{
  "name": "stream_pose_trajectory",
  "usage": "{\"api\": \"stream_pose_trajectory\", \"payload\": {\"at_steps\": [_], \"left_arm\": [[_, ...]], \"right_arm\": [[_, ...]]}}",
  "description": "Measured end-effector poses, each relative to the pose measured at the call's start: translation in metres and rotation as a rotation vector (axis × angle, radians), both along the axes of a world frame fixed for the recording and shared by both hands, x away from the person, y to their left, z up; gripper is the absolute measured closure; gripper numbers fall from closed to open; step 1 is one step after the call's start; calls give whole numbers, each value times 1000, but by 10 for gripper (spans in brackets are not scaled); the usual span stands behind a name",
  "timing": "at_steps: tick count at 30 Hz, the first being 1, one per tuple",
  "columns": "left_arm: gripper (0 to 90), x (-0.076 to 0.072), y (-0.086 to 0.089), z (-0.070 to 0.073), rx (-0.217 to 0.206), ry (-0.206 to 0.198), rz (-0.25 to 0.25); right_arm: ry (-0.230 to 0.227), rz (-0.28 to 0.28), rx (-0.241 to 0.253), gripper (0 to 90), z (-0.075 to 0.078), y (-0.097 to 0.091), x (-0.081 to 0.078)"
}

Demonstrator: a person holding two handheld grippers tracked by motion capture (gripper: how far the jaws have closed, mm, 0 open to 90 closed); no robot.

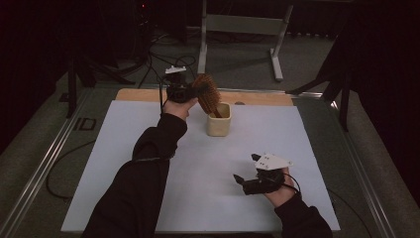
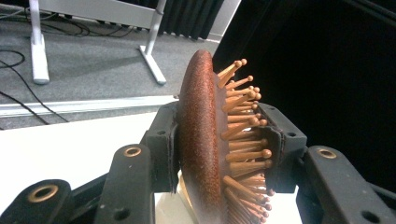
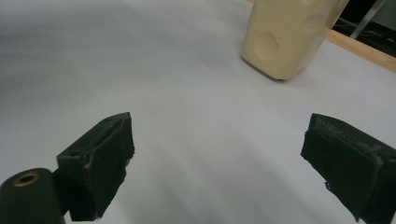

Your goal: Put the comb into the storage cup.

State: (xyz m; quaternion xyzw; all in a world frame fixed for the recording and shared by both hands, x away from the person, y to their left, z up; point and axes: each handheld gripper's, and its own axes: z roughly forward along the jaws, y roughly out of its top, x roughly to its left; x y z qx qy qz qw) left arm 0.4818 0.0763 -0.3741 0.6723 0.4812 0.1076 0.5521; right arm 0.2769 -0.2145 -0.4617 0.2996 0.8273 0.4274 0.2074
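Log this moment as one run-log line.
left gripper: shut on hairbrush | handle in cream cup | right gripper: open, idle

The left hand-held gripper (image 1: 198, 90) reaches far on an outstretched arm, jaws clamped; the right hand-held gripper (image 1: 242, 181) rests near, jaws spread wide.
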Motion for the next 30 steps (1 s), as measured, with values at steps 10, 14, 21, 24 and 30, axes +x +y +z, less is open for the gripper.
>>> {"api": "stream_pose_trajectory", "payload": {"at_steps": [10,14,21,24,30], "left_arm": [[530,1,-4,-6,22,9,-30],[514,1,-6,-6,37,4,-38],[259,1,-5,-2,65,10,-23],[126,0,-2,3,73,20,-13],[1,-7,5,9,84,-3,-58]], "right_arm": [[1,1,1,87,0,-1,0],[0,1,2,87,0,-1,0],[1,-1,5,87,0,-1,0],[1,-3,5,87,1,-1,0],[2,-9,8,87,2,-1,-1]]}}
